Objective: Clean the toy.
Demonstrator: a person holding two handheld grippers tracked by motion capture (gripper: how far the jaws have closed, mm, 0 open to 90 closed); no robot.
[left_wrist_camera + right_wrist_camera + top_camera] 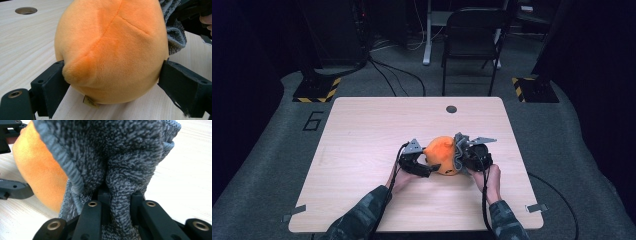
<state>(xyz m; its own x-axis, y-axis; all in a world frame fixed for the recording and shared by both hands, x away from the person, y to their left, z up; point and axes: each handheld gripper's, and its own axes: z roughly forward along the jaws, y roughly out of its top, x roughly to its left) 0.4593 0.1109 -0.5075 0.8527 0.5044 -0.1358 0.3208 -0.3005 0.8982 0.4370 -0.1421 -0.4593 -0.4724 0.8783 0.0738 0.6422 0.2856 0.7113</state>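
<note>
A wooden table [362, 150] stands in a dark room with a chair [472, 30]. The orange plush [441, 155] sits mid-table between the left gripper's [424, 167] spread jaws; the right gripper [120, 202] is clamped on grey cloth [120, 157].

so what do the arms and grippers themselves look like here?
Left gripper and right gripper: black two-jaw units, each topped by a grey three-cornered plate, each trailing a black cable. The jaws are blocky black plastic with round brass-coloured screw inserts. The person wears camouflage-patterned sleeves on both forearms; hands are bare.
</note>
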